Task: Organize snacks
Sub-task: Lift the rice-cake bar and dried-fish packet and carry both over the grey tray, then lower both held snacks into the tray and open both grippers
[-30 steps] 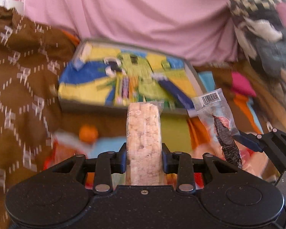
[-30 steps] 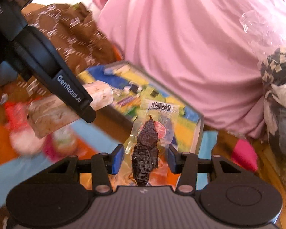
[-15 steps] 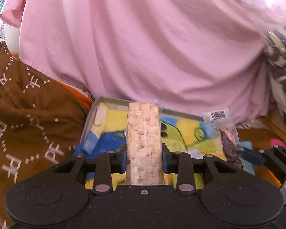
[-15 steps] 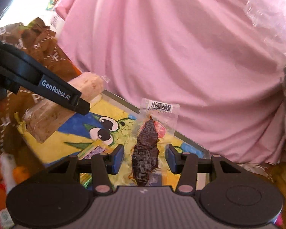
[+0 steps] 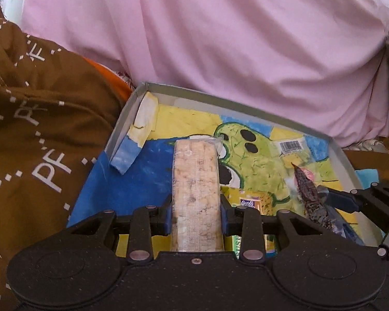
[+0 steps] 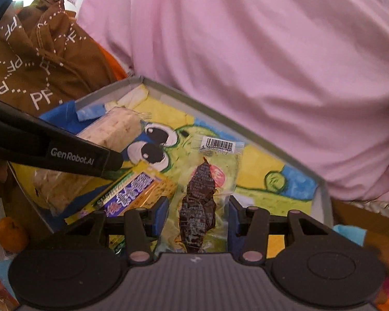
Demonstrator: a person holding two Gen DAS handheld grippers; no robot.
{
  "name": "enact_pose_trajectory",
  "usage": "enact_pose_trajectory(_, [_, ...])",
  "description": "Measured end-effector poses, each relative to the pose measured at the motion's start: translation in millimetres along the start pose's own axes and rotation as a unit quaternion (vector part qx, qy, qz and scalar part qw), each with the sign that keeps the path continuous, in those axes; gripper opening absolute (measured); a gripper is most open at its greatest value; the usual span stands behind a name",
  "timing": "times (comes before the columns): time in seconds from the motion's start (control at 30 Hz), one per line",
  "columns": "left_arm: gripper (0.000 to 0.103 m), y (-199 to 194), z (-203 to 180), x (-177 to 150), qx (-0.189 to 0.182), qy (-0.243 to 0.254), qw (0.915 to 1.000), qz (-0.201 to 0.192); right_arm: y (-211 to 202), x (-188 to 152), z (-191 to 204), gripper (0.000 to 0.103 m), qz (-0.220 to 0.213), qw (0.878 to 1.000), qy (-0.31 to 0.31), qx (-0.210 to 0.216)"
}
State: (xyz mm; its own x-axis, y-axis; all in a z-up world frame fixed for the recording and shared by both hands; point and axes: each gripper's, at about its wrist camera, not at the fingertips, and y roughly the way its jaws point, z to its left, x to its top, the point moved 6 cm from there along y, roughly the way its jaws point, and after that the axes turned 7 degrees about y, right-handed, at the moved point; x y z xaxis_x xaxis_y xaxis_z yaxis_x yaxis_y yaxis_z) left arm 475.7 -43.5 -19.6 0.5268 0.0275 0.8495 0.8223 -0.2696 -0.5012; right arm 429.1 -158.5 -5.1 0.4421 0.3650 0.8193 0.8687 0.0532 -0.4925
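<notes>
Two clear-wrapped snacks [image 5: 195,189] [image 6: 198,202], gripped.

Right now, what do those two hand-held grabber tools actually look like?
Both are black plastic. The left gripper and right gripper have blue pads on their fingers, silver pivot pins and round bosses. The left one's side reads "GenRobot.AI" in white; the right's base is ribbed grey.

Wrapped rice bar [image 5: 195,181] (pale), jerky pouch [image 6: 202,194] held

Ahead of me, from ten to two o'clock, I see a large pink cloth [image 5: 233,39]. At nine o'clock lies a brown fabric with white letters [image 5: 39,129]. At eight o'clock, an orange fruit [image 6: 11,234].
</notes>
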Motion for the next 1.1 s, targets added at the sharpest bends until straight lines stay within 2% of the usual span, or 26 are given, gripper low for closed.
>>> enact_pose_trajectory(0.23, [0.035,1.8,-0.2,-3.5,0.007,0.011,0.9999,-0.008,8.4,-6.3,0.9,0.053,0.015,1.0,0.012,0.005])
enact_pose_trajectory(0.37, [0.04,-0.4,-1.5,-1.4,0.003,0.01,0.9999,-0.013,7.3,-3.8,0.4,0.054,0.012,1.0,0.01,0.002])
enact_pose_trajectory(0.43, [0.044,-3.3,-1.9,0.6,0.003,0.008,0.9999,-0.014,4.2,-2.2,-0.9,0.066,0.007,1.0,0.015,-0.001])
enact_pose_trajectory(0.53, [0.058,-9.8,-2.8,5.5,0.001,0.003,0.9998,-0.022,-3.5,1.2,-5.5,0.078,-0.004,1.0,0.024,-0.005])
enact_pose_trajectory(0.6, [0.068,-18.0,-3.7,9.7,0.004,0.004,0.9994,-0.033,-11.8,4.2,-10.3,0.084,-0.015,0.999,0.03,-0.011])
enact_pose_trajectory(0.67, [0.074,-27.9,-5.4,13.9,0.006,0.008,0.999,-0.043,-22.1,7.5,-16.6,0.088,-0.027,0.999,0.041,-0.017])
enact_pose_trajectory(0.8, [0.097,-55.4,-4.0,16.5,0.015,0.004,0.998,-0.062,-48.4,11.8,-30.4,0.102,-0.048,0.996,0.074,-0.014])
enact_pose_trajectory(0.87, [0.102,-72.4,-1.0,14.9,0.029,0.002,0.9969,-0.073,-65.7,11.2,-36.2,0.103,-0.062,0.994,0.088,-0.013])
enact_pose_trajectory(1.1, [0.102,-126.8,1.9,-0.6,0.055,0.008,0.9952,-0.08,-121.1,3.4,-44.6,0.103,-0.097,0.988,0.12,-0.012])
